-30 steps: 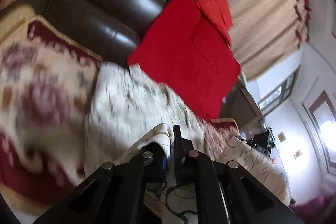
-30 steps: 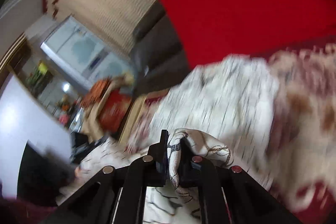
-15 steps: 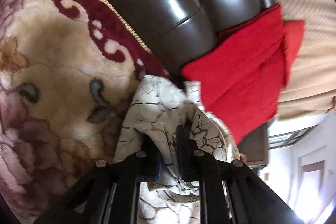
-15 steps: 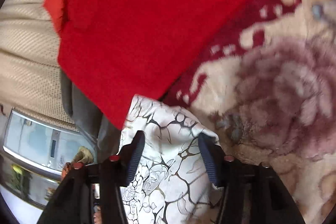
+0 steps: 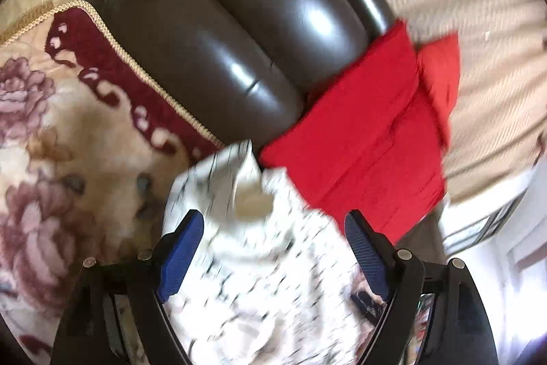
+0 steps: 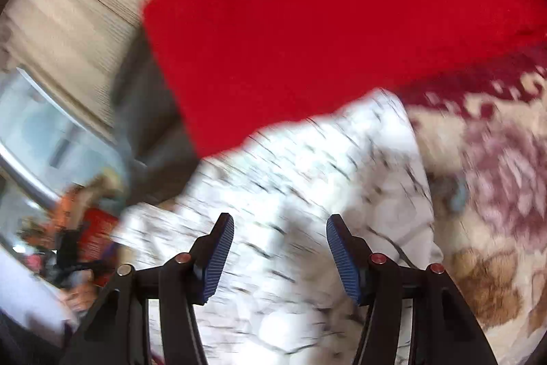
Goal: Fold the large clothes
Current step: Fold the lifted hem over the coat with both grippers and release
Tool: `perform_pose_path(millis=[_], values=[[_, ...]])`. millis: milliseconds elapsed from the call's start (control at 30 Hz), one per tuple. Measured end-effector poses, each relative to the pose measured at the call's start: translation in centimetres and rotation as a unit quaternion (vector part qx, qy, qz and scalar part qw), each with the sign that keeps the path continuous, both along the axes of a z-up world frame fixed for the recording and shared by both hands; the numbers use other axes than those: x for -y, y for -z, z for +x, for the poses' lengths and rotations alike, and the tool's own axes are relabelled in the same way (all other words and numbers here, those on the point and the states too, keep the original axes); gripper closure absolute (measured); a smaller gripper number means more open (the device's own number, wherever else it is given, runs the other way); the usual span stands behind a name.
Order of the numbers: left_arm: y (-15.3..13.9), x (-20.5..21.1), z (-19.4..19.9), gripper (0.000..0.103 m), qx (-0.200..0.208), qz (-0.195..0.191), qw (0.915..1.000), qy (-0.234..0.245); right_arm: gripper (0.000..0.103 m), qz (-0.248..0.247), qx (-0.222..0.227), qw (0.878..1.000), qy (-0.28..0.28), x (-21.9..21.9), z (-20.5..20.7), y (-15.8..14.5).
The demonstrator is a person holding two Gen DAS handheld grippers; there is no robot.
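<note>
The white garment with a black crackle print (image 5: 259,262) lies on the floral beige-and-maroon plush blanket (image 5: 51,159), running straight ahead toward the red cushion (image 5: 369,139). My left gripper (image 5: 273,245) gapes wide, holding nothing; my right gripper (image 6: 280,248) likewise, equally near. No readable writing.

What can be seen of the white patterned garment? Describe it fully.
The white patterned garment is thin, soft-looking cloth with black crackle-like lines, blurred in both views. It lies rumpled on the floral blanket, its far edge against the red cushion. Both the left gripper and right gripper are open above it, gripping nothing.
</note>
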State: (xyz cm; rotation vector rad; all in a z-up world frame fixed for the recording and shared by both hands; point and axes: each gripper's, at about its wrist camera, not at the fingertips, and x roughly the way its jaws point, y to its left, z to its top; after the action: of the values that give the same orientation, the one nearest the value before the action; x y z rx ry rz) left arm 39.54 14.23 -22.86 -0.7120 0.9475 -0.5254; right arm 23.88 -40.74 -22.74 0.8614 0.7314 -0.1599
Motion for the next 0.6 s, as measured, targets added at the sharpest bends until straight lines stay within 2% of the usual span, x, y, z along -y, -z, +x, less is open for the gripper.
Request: perform_pose_path(millis=[67,133,233,267,300,333,367,433,467,533,600], values=[[1.1,1.0,-1.3,0.018,-0.003,0.036,0.9994,0.003,0.054,-0.018,-0.064,0.998,0.007,0.0,0.2,2.9],[2.3,1.9,-2.1,0.018,-0.011,0.067,0.9977,0.007,0.065,-0.025,-0.069,0.997,0.017,0.1,-0.6,3.7],[3.1,2.5,-2.2,0.018,-0.015,0.136,0.9905,-0.004,0.066,-0.04,-0.073,0.996,0.018,-0.2,-1.6,3.4],[3.8,2.6,-2.0,0.018,-0.017,0.165,0.9862,-0.011,0.068,-0.053,-0.079,0.995,0.015,-0.4,-1.7,3.5],[4.7,2.8,-1.5,0.018,-0.027,0.215,0.976,-0.027,0.072,-0.071,-0.086,0.994,0.009,-0.8,-1.6,3.5],[5.5,2.7,-1.0,0.018,-0.04,0.25,0.9665,-0.039,0.073,-0.1,-0.096,0.99,0.004,-1.3,-1.6,3.4],[6.4,2.5,-0.6,0.018,-0.048,0.273,0.9598,-0.045,0.074,-0.107,-0.096,0.99,0.007,-1.5,-1.7,3.5],[8.3,1.7,0.1,0.017,-0.063,0.286,0.9543,-0.06,0.083,-0.106,-0.098,0.989,0.027,-0.8,-2.2,3.8],[8.8,1.2,0.3,0.017,-0.075,0.281,0.9546,-0.066,0.092,-0.107,-0.099,0.989,0.036,-0.7,-2.5,4.0],[8.9,0.6,0.1,0.018,-0.077,0.252,0.9622,-0.07,0.096,-0.091,-0.086,0.991,0.048,-0.2,-3.4,4.5],[7.3,0.6,-0.4,0.018,-0.048,0.242,0.9666,-0.071,0.096,-0.088,-0.083,0.992,0.045,0.2,-3.9,4.4]])
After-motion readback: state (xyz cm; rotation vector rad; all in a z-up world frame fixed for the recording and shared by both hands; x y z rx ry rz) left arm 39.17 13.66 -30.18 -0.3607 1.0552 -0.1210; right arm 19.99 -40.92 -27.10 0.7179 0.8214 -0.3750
